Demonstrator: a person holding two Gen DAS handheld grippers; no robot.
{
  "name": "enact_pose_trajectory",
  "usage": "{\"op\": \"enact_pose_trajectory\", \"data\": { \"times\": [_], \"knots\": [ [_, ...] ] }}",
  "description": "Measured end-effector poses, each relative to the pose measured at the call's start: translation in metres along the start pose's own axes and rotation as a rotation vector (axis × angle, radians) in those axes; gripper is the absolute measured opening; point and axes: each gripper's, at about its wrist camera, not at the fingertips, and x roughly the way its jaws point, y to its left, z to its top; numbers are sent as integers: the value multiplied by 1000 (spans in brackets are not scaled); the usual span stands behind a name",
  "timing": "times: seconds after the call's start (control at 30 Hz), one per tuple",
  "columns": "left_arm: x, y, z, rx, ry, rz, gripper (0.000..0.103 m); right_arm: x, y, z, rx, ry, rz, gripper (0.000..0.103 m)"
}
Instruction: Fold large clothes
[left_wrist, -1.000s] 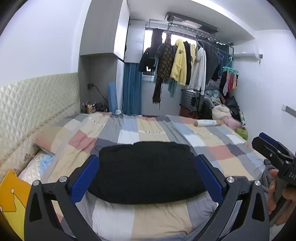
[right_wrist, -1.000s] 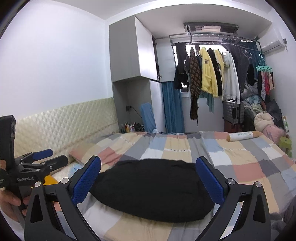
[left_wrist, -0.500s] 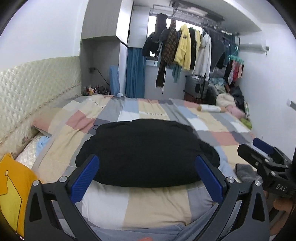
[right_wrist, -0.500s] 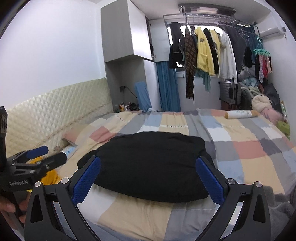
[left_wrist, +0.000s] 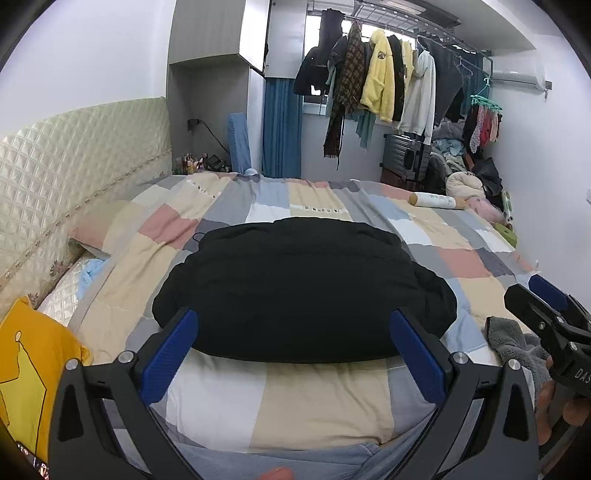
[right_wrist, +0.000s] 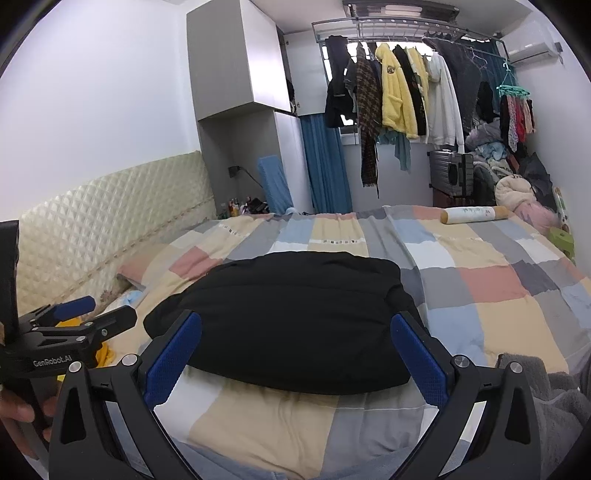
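Both fisheye views are evenly and softly lit. Daylight enters through a bright window (left_wrist: 369, 33) behind hanging clothes, blown out to white glare. The plain white walls (right_wrist: 92, 92) look slightly bluish. The folded black garment (left_wrist: 303, 288) shows almost no surface detail and casts a faint shadow on the pastel checked bedspread (left_wrist: 325, 402). Straight lines bend toward dark circular corners. Focus is sharp throughout.

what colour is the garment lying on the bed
Black garment, plain with no visible pattern; clearest in the left wrist view.

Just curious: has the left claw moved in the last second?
Yes. The left claw tipped downward and nearer: the black garment sits higher between its fingers, against the bed.
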Motion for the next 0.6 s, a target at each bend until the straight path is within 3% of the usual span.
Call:
{"op": "enact_pose_trajectory", "data": {
  "times": [0.6],
  "knots": [
    [-1, 4, 2, -18, 0, 8, 103, -3, -1, -1, -6, 2, -2, 103]
  ]
}}
